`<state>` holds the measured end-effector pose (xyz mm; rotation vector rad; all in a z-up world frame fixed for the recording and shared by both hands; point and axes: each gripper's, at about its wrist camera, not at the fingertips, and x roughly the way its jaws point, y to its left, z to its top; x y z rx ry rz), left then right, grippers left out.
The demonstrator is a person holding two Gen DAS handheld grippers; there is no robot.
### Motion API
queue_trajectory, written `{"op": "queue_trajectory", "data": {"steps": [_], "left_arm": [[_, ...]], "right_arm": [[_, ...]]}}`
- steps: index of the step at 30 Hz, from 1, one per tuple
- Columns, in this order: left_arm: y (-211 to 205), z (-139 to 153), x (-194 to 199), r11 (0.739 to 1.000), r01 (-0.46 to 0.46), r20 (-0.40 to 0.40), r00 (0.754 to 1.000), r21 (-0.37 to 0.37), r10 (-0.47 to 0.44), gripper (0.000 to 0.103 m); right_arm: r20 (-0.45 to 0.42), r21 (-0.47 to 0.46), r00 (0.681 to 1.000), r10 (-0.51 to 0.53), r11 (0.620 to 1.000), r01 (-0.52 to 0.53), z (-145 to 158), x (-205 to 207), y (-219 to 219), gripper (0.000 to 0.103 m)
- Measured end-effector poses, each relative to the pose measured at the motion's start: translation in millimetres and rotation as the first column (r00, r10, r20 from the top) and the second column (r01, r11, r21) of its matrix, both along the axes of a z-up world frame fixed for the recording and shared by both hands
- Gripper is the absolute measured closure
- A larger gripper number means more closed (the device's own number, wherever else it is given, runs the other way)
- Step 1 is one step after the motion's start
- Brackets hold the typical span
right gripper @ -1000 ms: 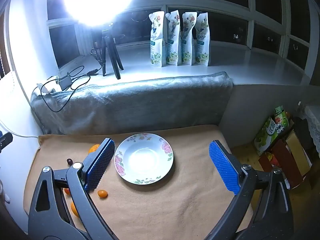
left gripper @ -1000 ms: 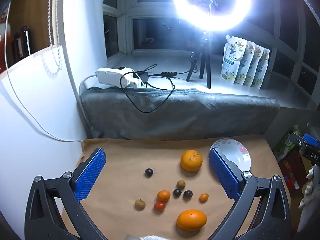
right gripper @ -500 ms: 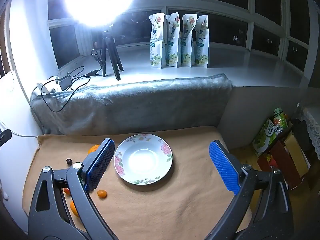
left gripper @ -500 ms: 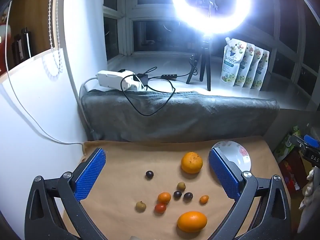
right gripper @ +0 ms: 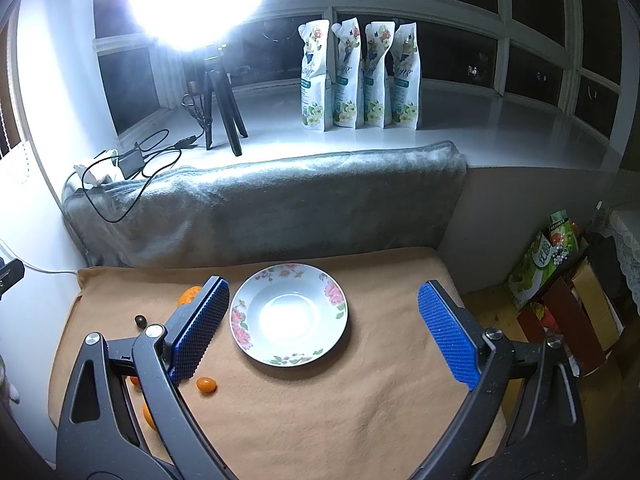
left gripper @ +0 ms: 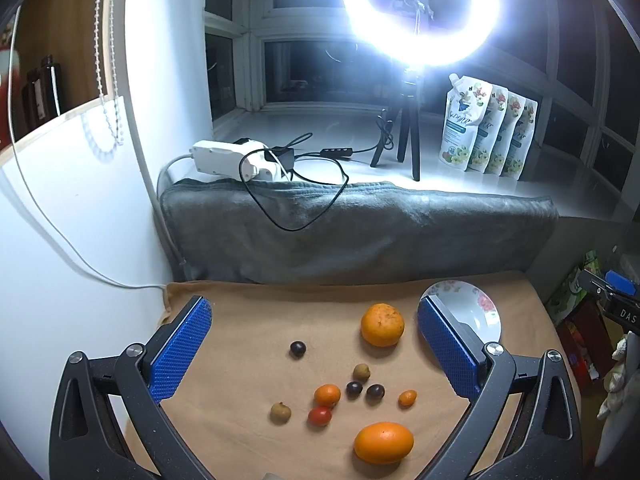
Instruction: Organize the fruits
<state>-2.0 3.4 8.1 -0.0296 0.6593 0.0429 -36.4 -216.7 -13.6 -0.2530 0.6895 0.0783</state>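
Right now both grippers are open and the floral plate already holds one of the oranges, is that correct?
Not quite: the floral plate is empty, as the right wrist view shows. Both oranges still lie on the tan cloth. Both grippers are indeed open.

fruits [left gripper: 362,376] scattered on the cloth [right gripper: 320,412], left of the plate [right gripper: 289,314]; blanket [right gripper: 260,208] behind both

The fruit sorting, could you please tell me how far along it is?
Nothing looks done: the plate is empty. Nothing is in hand: the left gripper and right gripper hang open. All fruit is left on the cloth, including the round orange, the oval orange and the red tomato.
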Motion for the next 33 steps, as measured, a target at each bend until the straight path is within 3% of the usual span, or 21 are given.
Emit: {"op": "queue_trajectory", "data": {"steps": [33], "left_arm": [[-2.4, 2.3, 7.6, 1.000, 0.012, 0.007, 1.000, -0.007, -0.012, 0.001]], "right_arm": [[-0.005, 0.004, 1.000, 0.000, 1.000, 0.000, -1.5, 0.7, -0.1, 0.005]]}}
